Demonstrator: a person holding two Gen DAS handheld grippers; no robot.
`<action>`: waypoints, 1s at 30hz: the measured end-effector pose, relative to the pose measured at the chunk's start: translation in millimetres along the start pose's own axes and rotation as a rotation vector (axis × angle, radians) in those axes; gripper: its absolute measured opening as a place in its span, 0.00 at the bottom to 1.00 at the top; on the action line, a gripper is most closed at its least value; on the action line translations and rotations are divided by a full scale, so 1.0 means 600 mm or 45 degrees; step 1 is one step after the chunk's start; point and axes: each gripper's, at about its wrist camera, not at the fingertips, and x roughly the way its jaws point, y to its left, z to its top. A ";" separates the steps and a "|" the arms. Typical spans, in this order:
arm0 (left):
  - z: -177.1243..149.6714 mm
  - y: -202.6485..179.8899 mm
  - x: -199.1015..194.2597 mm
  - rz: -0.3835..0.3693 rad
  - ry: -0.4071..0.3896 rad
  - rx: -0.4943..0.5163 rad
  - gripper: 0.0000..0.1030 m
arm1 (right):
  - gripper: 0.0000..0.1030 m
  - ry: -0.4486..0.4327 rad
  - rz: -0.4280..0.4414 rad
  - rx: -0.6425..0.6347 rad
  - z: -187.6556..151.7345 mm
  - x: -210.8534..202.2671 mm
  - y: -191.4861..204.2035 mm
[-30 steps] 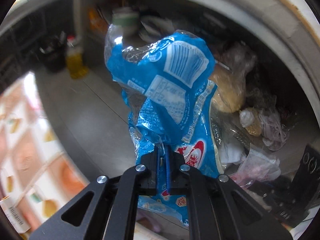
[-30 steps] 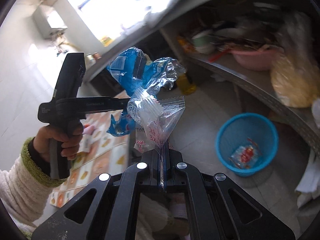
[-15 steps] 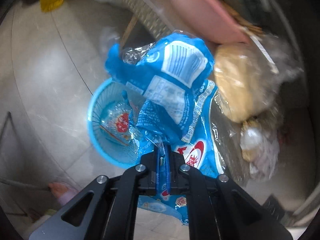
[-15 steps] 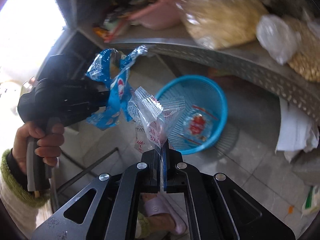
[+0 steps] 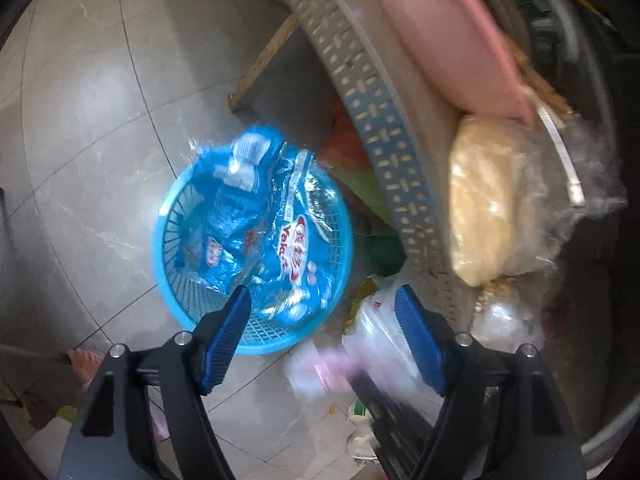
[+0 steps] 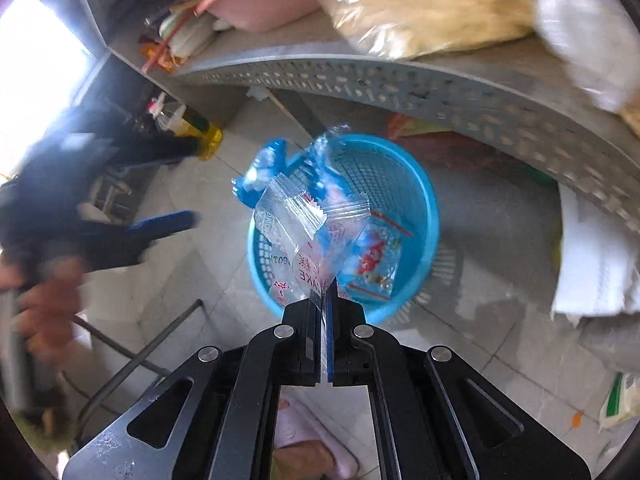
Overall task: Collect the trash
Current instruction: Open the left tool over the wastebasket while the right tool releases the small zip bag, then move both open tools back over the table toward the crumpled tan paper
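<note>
Left gripper point(image 5: 322, 300) had just popped wide open, nothing between its jaws, blue wrapper point(image 5: 264, 220) loose over the basket point(image 5: 168, 280). Right gripper point(image 6: 325, 296) was clamped tight on a clear packet point(image 6: 308, 232).

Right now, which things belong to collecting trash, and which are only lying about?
Job: blue wrapper, blue basket, clear wrapper, left gripper, right gripper.
Lying about: pink basin, grain bag, metal shelf.
</note>
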 end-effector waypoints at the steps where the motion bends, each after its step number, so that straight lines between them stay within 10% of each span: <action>1: -0.004 -0.005 -0.027 -0.001 -0.019 0.021 0.70 | 0.01 0.002 -0.018 -0.015 0.007 0.012 0.007; 6: -0.039 -0.020 -0.167 0.005 -0.112 0.139 0.72 | 0.10 0.075 -0.115 -0.052 0.045 0.104 0.028; 9: -0.076 -0.019 -0.248 -0.009 -0.182 0.208 0.74 | 0.51 0.151 -0.201 -0.080 0.053 0.156 0.032; 19: -0.258 0.054 -0.441 0.040 -0.515 0.301 0.80 | 0.53 0.062 -0.262 -0.116 0.005 0.081 0.037; 30: -0.409 0.105 -0.536 0.190 -0.798 0.342 0.81 | 0.66 -0.071 -0.013 -0.375 -0.087 -0.104 0.158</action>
